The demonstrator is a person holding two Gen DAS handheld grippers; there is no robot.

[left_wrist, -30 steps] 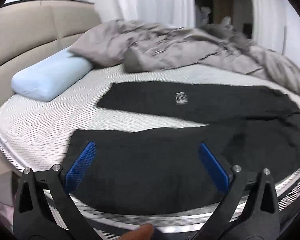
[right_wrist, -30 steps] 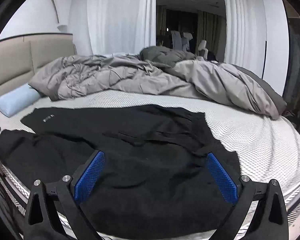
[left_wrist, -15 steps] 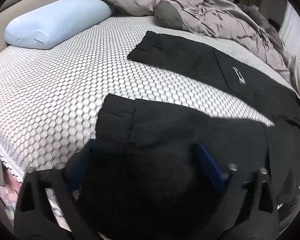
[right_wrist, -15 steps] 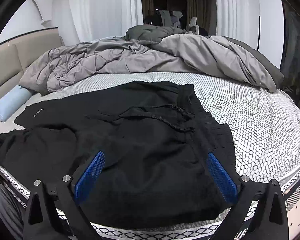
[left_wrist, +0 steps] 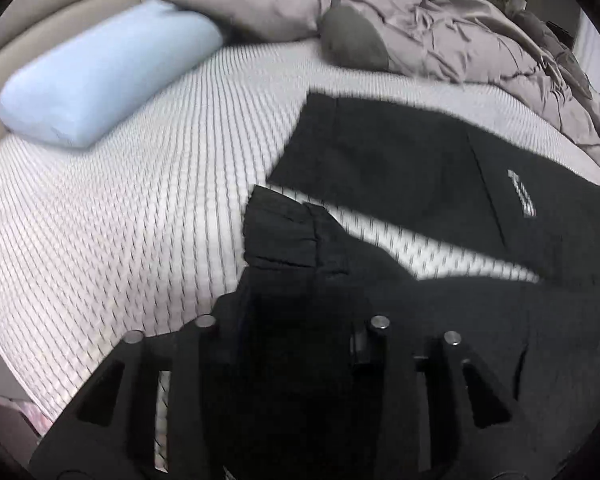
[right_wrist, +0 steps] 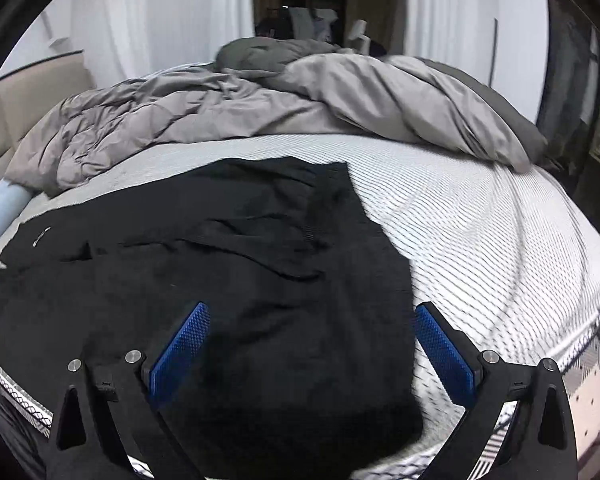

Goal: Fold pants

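Black pants (right_wrist: 240, 264) lie spread across the bed, with the waist to the right and both legs running left. In the left wrist view the far leg (left_wrist: 400, 168) lies flat, with a small white logo (left_wrist: 522, 196) on it. The near leg's cuff (left_wrist: 280, 236) is ruffled and pushed up. My left gripper (left_wrist: 296, 312) points down into that near leg. Its jaws are closing, and dark cloth bunched between them hides the pads. My right gripper (right_wrist: 311, 312) hangs open just above the waist end, near the bed's front edge, with nothing held.
A light blue bolster pillow (left_wrist: 100, 76) lies at the far left by the beige headboard (right_wrist: 32, 92). A crumpled grey duvet (right_wrist: 260, 108) covers the back of the white patterned mattress (right_wrist: 480, 240). White curtains and a dark doorway stand behind.
My left gripper moved left along the near leg, dipped onto the cuff end and narrowed its jaws around the cloth. My right gripper shifted slightly over the waist and stayed open.
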